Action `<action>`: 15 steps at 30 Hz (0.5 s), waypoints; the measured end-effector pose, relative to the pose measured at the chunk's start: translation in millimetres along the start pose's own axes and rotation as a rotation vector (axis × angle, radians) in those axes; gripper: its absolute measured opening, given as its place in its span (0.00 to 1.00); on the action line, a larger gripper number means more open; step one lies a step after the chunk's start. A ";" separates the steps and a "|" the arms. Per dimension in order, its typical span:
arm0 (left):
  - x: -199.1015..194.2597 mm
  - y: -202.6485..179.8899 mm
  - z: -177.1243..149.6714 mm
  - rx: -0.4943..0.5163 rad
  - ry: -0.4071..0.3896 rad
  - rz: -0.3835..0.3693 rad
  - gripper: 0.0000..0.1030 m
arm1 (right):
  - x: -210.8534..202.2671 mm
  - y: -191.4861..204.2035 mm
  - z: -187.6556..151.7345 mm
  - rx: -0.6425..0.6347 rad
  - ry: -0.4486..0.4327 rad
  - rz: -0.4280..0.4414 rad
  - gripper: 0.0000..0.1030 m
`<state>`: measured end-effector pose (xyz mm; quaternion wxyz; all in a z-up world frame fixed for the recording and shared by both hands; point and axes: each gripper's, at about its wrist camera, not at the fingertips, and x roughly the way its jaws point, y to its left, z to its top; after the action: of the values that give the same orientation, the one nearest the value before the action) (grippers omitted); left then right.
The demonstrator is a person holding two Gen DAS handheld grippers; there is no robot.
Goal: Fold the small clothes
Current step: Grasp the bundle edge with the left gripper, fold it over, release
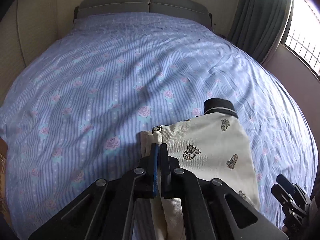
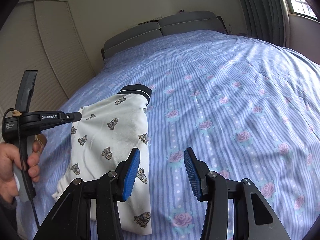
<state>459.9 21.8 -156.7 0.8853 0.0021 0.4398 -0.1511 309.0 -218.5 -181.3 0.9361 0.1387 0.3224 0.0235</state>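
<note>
Lying on the near part of the bed point(image 2: 230, 92), the small cream polo shirt of pique knit with printed cartoon figures and a dark, white-striped collar point(image 2: 112, 138) runs its long axis from near to far, collar at the far end and hem toward the person. The left tongs point(image 1: 159, 150) are pressed together on the shirt's left edge, pinching a turned-up strip of doubled fabric that passes between the blue pads, so the left hand point(image 2: 14, 164) already has the cloth. The right tongs point(image 2: 162, 160) stand spread and empty, hanging over the bedsheet with their left finger point(image 2: 131, 172) over the shirt's right edge and the rest of the gap beyond it, to the right of the garment. That is the relation the next move seems to turn on: the shirt lies left of the right tongs, its free long edge just beside them, while the left tongs hold the opposite edge. The shirt appears already narrowed, its sides turned in, with soft creases across the body. Its surface looks limp and light, likely to sag where it is lifted. The bed wears a blue striped sheet with pink roses, rumpled in shallow waves.
</note>
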 end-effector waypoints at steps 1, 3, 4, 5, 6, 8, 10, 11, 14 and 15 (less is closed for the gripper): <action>6.5 3.3 -2.4 -0.012 0.014 -0.006 0.04 | 1.7 2.1 -0.2 -0.009 0.003 0.000 0.46; 15.9 7.6 -8.1 -0.034 0.027 -0.021 0.04 | 6.0 6.4 -0.6 -0.027 0.017 -0.004 0.46; 18.1 8.3 -10.6 -0.039 0.028 -0.026 0.04 | 7.9 8.4 -1.4 -0.036 0.027 -0.004 0.46; 17.6 7.7 -12.8 -0.040 0.021 -0.032 0.04 | 9.8 9.7 -1.9 -0.046 0.036 -0.006 0.46; 15.3 6.4 -14.5 -0.037 0.011 -0.036 0.04 | 11.0 10.8 -2.6 -0.057 0.044 -0.009 0.46; 7.6 2.1 -17.6 -0.025 -0.003 -0.032 0.05 | 12.4 12.2 -2.7 -0.077 0.054 -0.012 0.46; -4.1 -2.4 -22.0 -0.014 -0.014 -0.037 0.06 | 10.2 14.3 -2.1 -0.097 0.053 -0.029 0.46; -11.5 -4.5 -25.6 -0.011 -0.021 -0.033 0.08 | 7.9 15.3 -2.0 -0.106 0.049 -0.035 0.46; -36.7 -12.4 -43.2 -0.007 -0.043 -0.011 0.18 | -3.2 19.4 -3.0 -0.134 0.035 -0.053 0.52; -45.6 -15.6 -52.1 -0.007 -0.053 -0.012 0.20 | -8.5 20.8 -4.0 -0.142 0.025 -0.060 0.56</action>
<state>389.3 26.2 -151.1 0.8957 -0.0075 0.4167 -0.1548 300.8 -198.6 -173.5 0.9398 0.0617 0.3356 0.0199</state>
